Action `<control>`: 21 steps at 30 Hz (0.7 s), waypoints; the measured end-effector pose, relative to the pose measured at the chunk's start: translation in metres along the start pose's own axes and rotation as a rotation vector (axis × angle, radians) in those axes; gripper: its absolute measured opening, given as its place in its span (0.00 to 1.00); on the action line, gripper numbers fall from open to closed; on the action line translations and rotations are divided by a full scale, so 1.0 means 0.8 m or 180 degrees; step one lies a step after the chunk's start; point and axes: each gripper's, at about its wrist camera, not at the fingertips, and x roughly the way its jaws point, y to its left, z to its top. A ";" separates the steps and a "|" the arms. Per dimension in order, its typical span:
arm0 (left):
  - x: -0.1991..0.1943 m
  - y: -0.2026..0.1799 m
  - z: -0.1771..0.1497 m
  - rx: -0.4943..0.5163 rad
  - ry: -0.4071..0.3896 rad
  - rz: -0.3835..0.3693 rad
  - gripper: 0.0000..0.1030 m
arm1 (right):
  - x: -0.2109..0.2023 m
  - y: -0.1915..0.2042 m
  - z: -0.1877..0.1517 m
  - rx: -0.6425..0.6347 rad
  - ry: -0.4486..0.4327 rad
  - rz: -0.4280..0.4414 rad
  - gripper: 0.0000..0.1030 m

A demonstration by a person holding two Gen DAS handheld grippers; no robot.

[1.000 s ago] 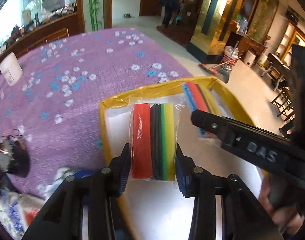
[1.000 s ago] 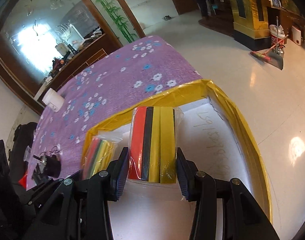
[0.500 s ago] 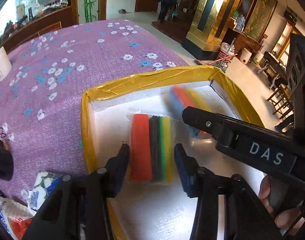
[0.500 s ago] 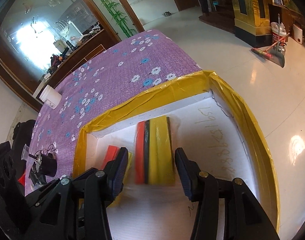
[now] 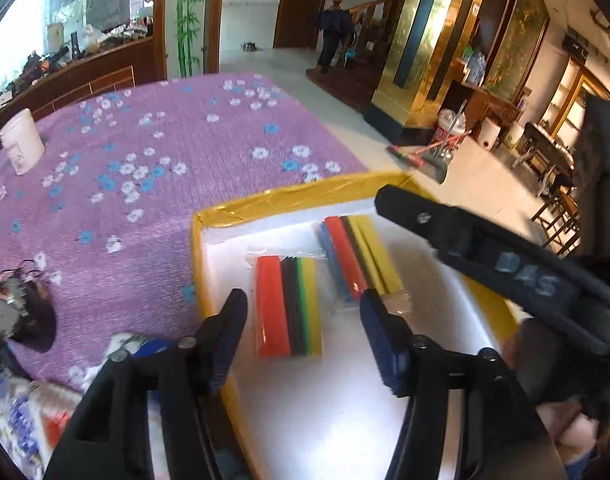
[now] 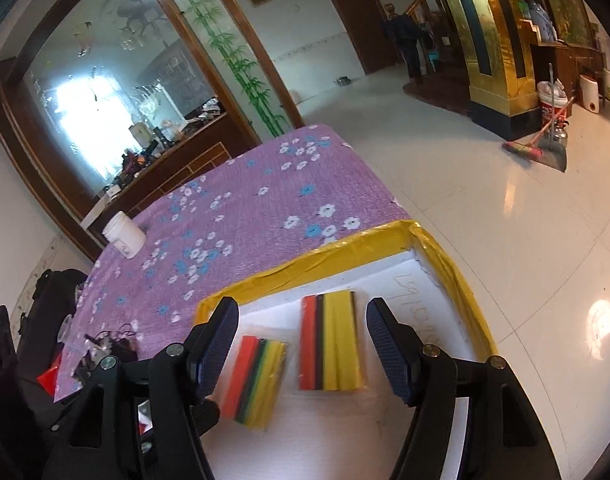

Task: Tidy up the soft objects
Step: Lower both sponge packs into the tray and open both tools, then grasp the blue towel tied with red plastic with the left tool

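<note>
Two wrapped packs of coloured foam sheets lie side by side on the white floor of a yellow-rimmed box (image 5: 289, 200) (image 6: 345, 248). The left pack (image 5: 289, 306) (image 6: 257, 380) shows red, black, green and yellow edges. The right pack (image 5: 359, 258) (image 6: 331, 346) shows red, black and yellow. My left gripper (image 5: 303, 338) hovers over the left pack, its jaws opening, pads clear of it. My right gripper (image 6: 301, 346) hangs above the right pack, jaws opening too, nothing pressed between them. The right gripper's black arm (image 5: 485, 252) crosses the left wrist view.
The box sits at the edge of a table under a purple flowered cloth (image 5: 145, 168). A white jar (image 5: 23, 146) (image 6: 123, 234) stands far back. A dark pouch (image 5: 23, 308) and printed packets (image 5: 33, 420) lie left of the box. Tiled floor lies beyond the table edge.
Both grippers let go of their foam packs, which now lie flat in the box. Both sets of jaws have widened and both grippers have lifted up and back.
</note>
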 end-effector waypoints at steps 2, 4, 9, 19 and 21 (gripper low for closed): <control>-0.022 0.002 -0.005 0.0019 -0.0078 0.0022 0.61 | -0.011 0.014 -0.003 -0.0071 -0.0010 0.0074 0.69; -0.041 0.007 -0.011 0.0019 -0.0123 0.0049 0.62 | -0.025 0.030 -0.010 -0.0127 -0.0045 0.0166 0.69; -0.085 0.031 -0.034 -0.0100 -0.0190 0.0053 0.62 | -0.052 0.072 -0.038 -0.0239 -0.0042 0.0436 0.69; -0.172 0.138 -0.142 -0.0461 -0.0341 0.0385 0.62 | -0.060 0.160 -0.135 -0.0757 0.0317 0.1010 0.69; -0.183 0.163 -0.166 -0.0554 -0.0332 0.0525 0.62 | -0.055 0.173 -0.150 -0.0862 0.0407 0.1035 0.69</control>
